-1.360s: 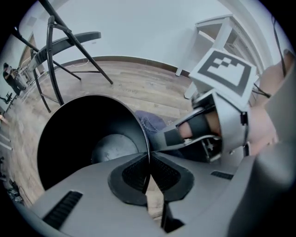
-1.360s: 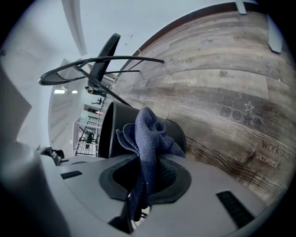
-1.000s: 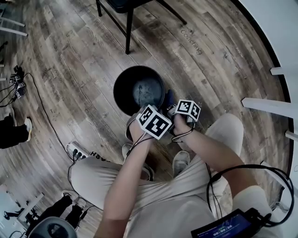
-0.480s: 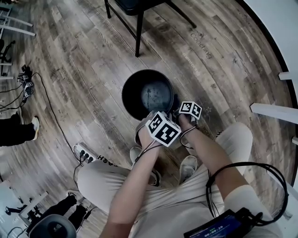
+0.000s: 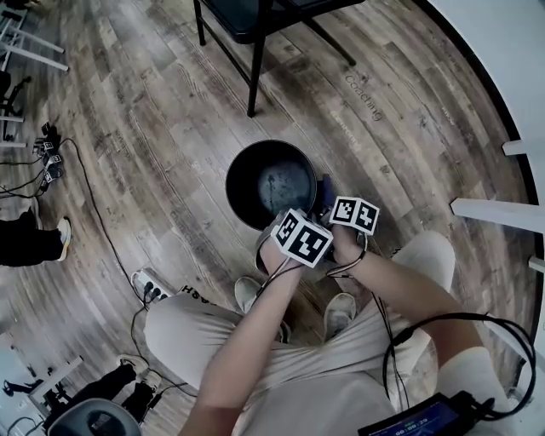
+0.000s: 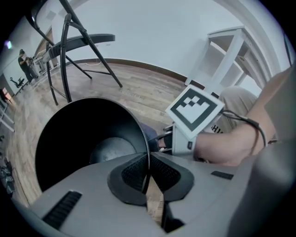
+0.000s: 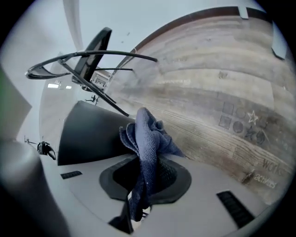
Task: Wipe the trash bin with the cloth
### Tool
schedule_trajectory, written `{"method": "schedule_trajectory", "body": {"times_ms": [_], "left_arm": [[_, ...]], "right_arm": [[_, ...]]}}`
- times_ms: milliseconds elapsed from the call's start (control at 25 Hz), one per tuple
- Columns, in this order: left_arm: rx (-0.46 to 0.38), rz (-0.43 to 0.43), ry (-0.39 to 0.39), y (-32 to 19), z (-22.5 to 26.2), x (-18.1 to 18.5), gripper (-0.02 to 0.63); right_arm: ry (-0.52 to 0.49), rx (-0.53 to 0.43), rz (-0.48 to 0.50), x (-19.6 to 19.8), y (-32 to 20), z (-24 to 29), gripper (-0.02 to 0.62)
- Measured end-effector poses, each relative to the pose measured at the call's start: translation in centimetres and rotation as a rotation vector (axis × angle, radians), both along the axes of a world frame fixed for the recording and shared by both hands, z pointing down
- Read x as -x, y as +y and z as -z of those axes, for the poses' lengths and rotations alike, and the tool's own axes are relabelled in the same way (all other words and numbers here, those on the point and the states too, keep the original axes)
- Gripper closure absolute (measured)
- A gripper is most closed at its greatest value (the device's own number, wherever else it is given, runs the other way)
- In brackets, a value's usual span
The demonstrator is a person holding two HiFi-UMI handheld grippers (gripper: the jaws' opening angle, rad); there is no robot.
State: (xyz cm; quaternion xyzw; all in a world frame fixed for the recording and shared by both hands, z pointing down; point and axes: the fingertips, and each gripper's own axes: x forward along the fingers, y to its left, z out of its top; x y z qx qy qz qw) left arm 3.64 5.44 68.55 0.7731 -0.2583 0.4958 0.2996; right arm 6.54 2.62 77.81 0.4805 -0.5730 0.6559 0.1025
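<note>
Head view: chair (image 5: 247,13) cut by top edge, cloth (image 5: 323,191) mostly hidden

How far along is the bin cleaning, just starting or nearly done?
Set up is done: the left gripper is clamped on the rim of the trash bin, and the right gripper grips the blue cloth. In hand: the cloth sits by the bin's outer wall. Left: wiping; how much is wiped can't be told, and the bottom looks smudged.

Your light beige trousers (image 5: 213,328), pale shoes (image 5: 339,308), thin black cable (image 5: 347,266) round your right wrist, thicker black cable (image 5: 456,316) looping by your hip, left tool (image 6: 148,172) and right tool (image 7: 144,178) grey with black ribbed pads, white cubes (image 5: 302,238) with black square markers
</note>
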Motion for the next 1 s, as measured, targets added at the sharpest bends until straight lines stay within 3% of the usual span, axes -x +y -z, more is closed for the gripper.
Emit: {"method": "schedule_trajectory", "body": {"times_ms": [80,160,320,480,680,880,1000], "left_arm": [[0.024,0.011,0.046,0.0,0.5,-0.2,0.578],[0.033,0.002,0.089,0.0,1.4,-0.5,0.526],[0.023,-0.085,0.017,0.9,1.8,1.3,0.48],[0.044,-0.133,-0.066,1.8,0.8,3.4,0.482],[0.047,-0.146,-0.079,2.0,0.2,3.5,0.483],[0.052,-0.207,-0.098,2.7,-0.5,2.9,0.575],[0.041,-0.227,-0.106,2.6,-0.5,2.8,0.581]], "right_arm": [[0.008,-0.037,0.029,-0.3,0.0,2.5,0.538],[0.008,-0.057,0.039,-0.9,0.5,4.7,0.538],[-0.055,-0.073,0.007,-1.0,1.8,8.4,0.538],[-0.118,-0.091,0.0,0.0,3.0,11.4,0.538],[-0.154,-0.082,-0.006,1.9,4.2,12.7,0.539],[-0.153,-0.076,-0.037,2.9,4.3,12.0,0.54],[-0.16,-0.07,-0.068,3.0,3.7,10.9,0.54]]}}
